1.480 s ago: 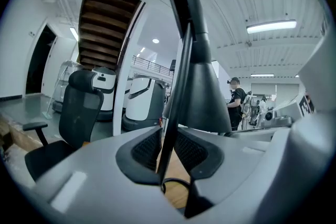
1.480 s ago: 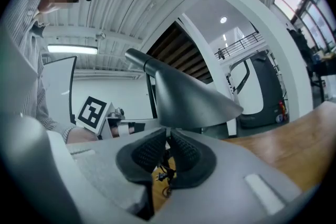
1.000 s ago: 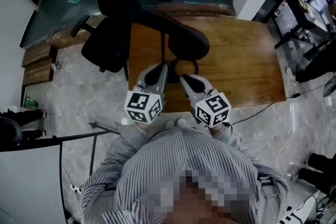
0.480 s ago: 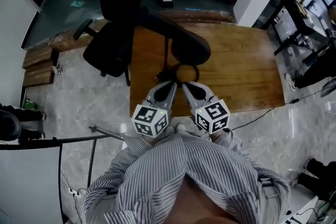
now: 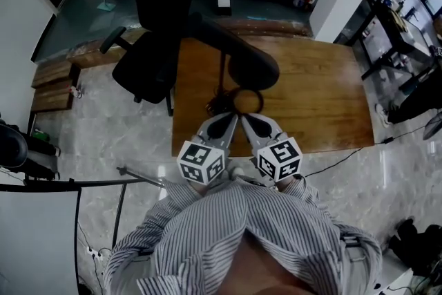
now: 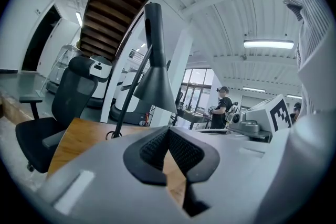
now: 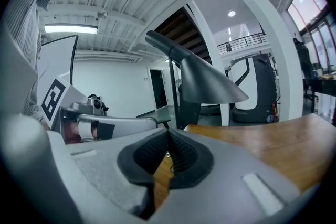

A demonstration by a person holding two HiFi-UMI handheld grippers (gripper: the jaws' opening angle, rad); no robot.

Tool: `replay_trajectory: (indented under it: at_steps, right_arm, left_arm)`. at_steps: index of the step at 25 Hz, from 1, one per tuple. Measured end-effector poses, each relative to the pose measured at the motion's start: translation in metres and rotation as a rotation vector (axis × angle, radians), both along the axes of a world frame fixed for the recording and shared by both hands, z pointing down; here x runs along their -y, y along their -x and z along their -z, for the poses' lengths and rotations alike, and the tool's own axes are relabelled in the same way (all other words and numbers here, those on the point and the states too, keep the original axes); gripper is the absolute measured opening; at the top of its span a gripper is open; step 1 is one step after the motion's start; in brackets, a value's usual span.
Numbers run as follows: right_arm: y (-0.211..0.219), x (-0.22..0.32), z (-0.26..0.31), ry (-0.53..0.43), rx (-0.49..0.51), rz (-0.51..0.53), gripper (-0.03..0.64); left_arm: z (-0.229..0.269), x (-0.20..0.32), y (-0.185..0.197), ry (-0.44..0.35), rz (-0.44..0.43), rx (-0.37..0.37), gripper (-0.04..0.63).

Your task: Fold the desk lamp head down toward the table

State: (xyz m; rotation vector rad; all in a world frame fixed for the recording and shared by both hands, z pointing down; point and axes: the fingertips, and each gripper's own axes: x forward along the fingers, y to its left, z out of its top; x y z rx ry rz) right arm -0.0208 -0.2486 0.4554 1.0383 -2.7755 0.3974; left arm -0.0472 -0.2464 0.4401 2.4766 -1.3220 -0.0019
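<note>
The dark desk lamp stands on the wooden table (image 5: 324,90), its cone head (image 5: 253,69) raised above its ring base (image 5: 246,101) on a slanted arm (image 5: 207,27). Both grippers hover side by side at the table's near edge, just short of the base. My left gripper (image 5: 226,124) is shut with nothing between its pads. My right gripper (image 5: 250,124) is shut and empty too. In the left gripper view, the lamp head (image 6: 155,87) hangs above and beyond the left gripper (image 6: 168,132). Seen from the right gripper (image 7: 169,135), the lamp head (image 7: 206,84) faces downward over the table.
A black office chair (image 5: 148,55) stands against the table's left edge. A thin cable (image 5: 340,152) runs over the marble floor at the near right. Desks with gear (image 5: 397,17) fill the far right. A person (image 6: 220,107) stands far off in the left gripper view.
The left gripper has shifted right, closer to the right one, and both have drawn back to the table's near edge. Both pairs of jaws have closed. The lamp has not moved.
</note>
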Motion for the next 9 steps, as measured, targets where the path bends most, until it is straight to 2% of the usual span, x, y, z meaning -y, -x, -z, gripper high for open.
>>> replay_trajectory:
  at_steps: [9]
  right_arm:
    - [-0.006,0.006,0.012,-0.04,-0.002,-0.001,0.002]
  left_arm:
    - [0.006,0.009,0.001,-0.018,0.02,-0.008,0.003]
